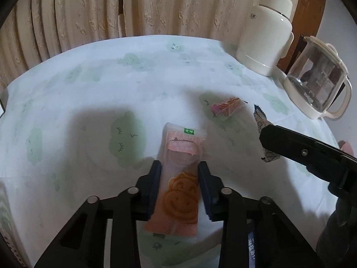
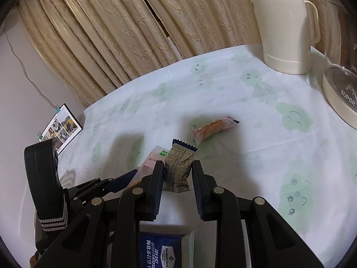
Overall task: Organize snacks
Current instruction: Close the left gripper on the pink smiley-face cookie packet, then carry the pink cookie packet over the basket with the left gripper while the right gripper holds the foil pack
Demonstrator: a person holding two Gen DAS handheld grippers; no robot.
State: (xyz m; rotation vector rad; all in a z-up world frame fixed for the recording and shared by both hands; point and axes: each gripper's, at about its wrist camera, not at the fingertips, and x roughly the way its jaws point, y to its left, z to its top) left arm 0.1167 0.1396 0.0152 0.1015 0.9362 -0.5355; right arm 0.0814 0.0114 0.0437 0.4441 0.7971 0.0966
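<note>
Cracker pack (image 2: pixel 166 251) nearest; left gripper (image 1: pixel 179 186) clamping pink bar (image 1: pixel 178 187), right gripper (image 2: pixel 177 176) pinching patterned sachet (image 2: pixel 178 167) (lift straight, clear of tabletop (image 1: pixel 89 89)).

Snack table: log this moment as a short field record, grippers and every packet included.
left gripper: shut on the long orange smiley-print packet
right gripper: shut on the small gold-patterned wrapper with a dark blue edge
loose snack: pink and orange packet lying on the green-cloud tablecloth
near edge: blue sea salt cracker pack below the right gripper
back right: cream thermos jug, clear glass kettle
</note>
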